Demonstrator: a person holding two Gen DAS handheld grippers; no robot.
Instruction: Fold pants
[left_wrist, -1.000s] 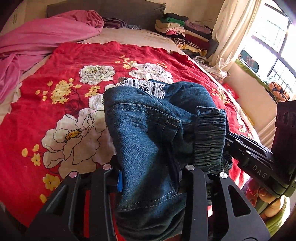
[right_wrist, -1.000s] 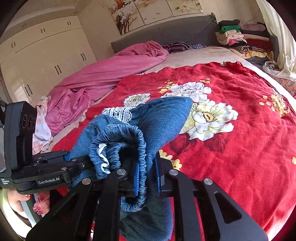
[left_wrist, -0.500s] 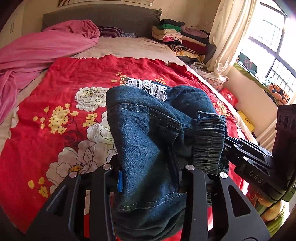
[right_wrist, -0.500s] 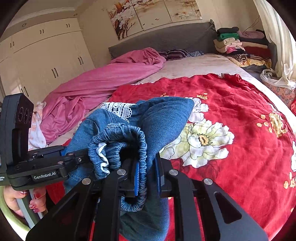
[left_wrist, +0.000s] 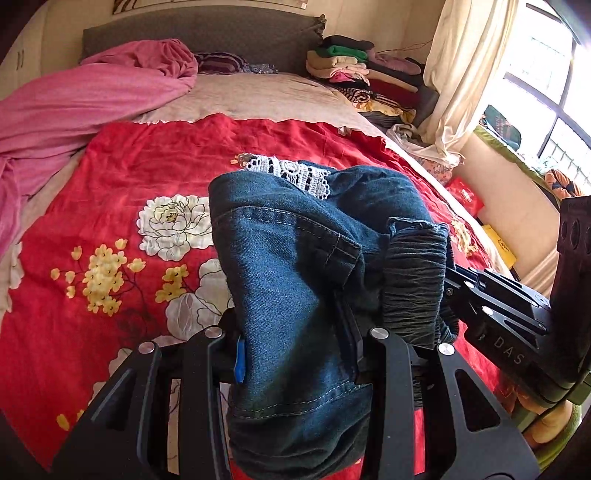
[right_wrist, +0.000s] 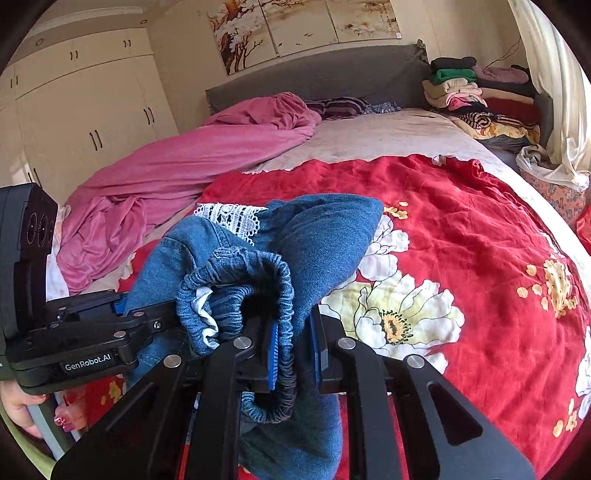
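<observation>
The blue denim pants (left_wrist: 295, 266) with a white lace trim (left_wrist: 291, 173) are bunched and held up in the air above the red floral bedspread (left_wrist: 122, 177). My left gripper (left_wrist: 295, 354) is shut on a denim fold. My right gripper (right_wrist: 293, 350) is shut on the elastic waistband (right_wrist: 284, 280). The two grippers sit close side by side; the right one shows at the right of the left wrist view (left_wrist: 495, 314), the left one at the left of the right wrist view (right_wrist: 92, 332). The pants (right_wrist: 325, 236) hang down between the fingers.
A pink blanket (right_wrist: 192, 155) lies bunched on the bed's left side. A stack of folded clothes (right_wrist: 476, 96) sits at the head of the bed by the curtain (left_wrist: 454, 81). A grey headboard (right_wrist: 332, 74) and wardrobe (right_wrist: 85, 110) stand behind.
Both grippers have risen and tilted up with the pants still gripped; more of the headboard and wall shows, and the bedspread sits lower in both views.
</observation>
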